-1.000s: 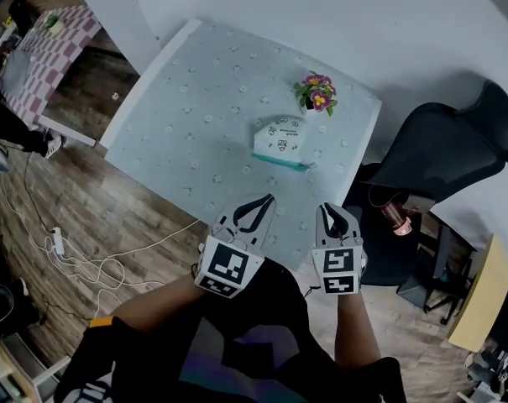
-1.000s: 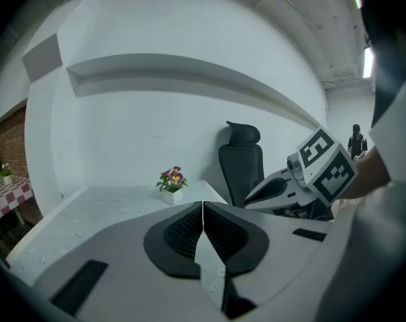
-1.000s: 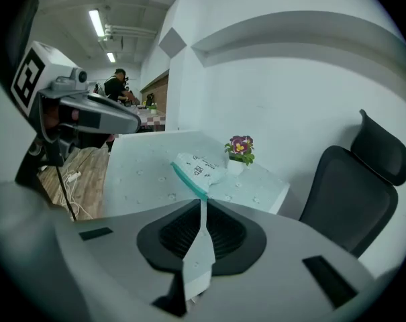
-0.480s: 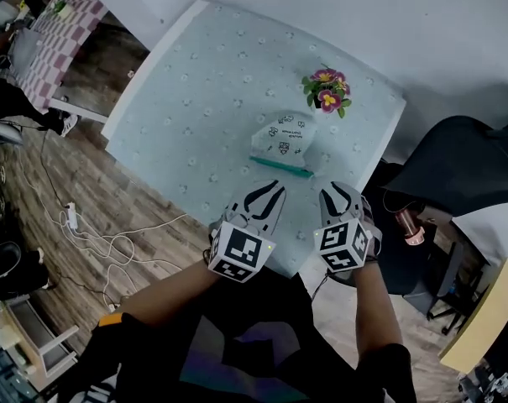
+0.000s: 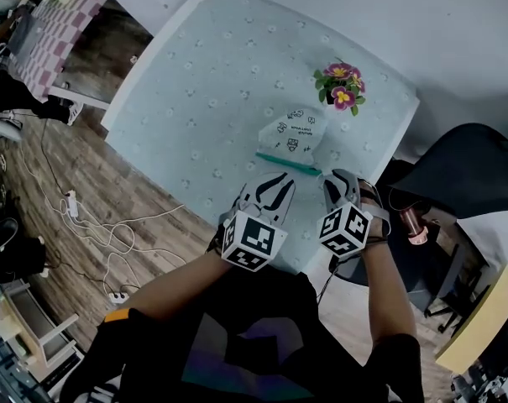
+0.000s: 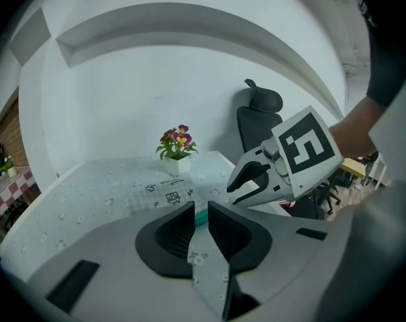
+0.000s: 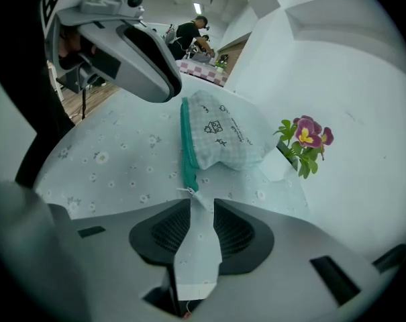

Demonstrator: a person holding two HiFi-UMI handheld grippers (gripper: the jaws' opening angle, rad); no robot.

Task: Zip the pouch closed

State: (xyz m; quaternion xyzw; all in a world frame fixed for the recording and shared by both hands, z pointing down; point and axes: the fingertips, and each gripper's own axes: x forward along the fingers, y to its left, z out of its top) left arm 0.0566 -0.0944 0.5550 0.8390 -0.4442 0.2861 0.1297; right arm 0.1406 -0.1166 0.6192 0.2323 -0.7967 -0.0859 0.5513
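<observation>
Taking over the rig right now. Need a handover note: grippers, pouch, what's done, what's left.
Left gripper: open, empty, short of the pouch.
Right gripper: jaws opening, nothing between them; the zipper pull lies just ahead of its tips.
Pouch: on the table, teal zipper facing the grippers, flower pot behind it.
Done: nothing; pouch not yet touched.
To do: probably steady the pouch with the left gripper, grip the pull with the right, run it along the zipper.
</observation>
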